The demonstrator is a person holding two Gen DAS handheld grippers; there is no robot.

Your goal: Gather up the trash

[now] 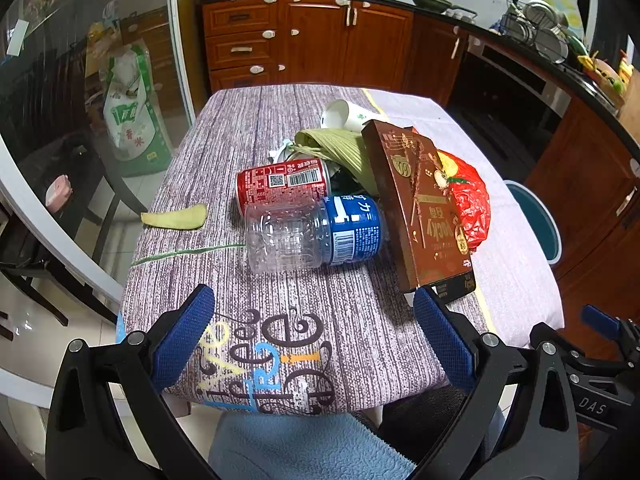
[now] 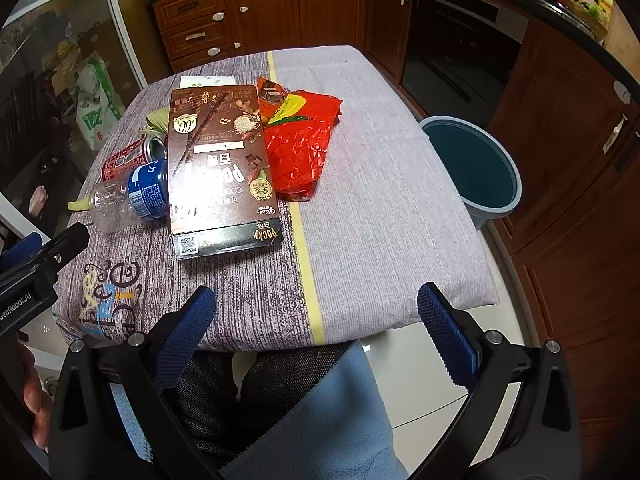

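- On the cloth-covered table (image 2: 380,184) the trash is sitting in one cluster toward the left half; I am watching it through both wrist views.
- Brown Pocky box (image 2: 220,160) is lying on top of the pile, its near end pointing at me, its far end propped higher on the items beneath.
- Red plastic wrapper (image 2: 300,144) is lying just right of the box, touching it, partly tucked under its edge.
- Clear plastic bottle (image 1: 312,232) with blue label is lying on its side, just left of the box; red can (image 1: 282,184) is lying behind it, touching it.
- Green corn husk (image 1: 340,150) is sitting behind the can, and a white paper cup (image 1: 344,116) is lying on its side at the far end of the pile.
- Yellowish peel (image 1: 176,218) is lying alone at the table's left edge, apart from the cluster.
- Teal bin (image 2: 472,164) is standing on the floor beside the table's right edge.
- Left gripper (image 1: 314,332) is hovering over the near table edge, jaws spread wide, gripping nothing.
- Right gripper (image 2: 316,328) is hovering at the near edge too, jaws spread wide, nothing between them.
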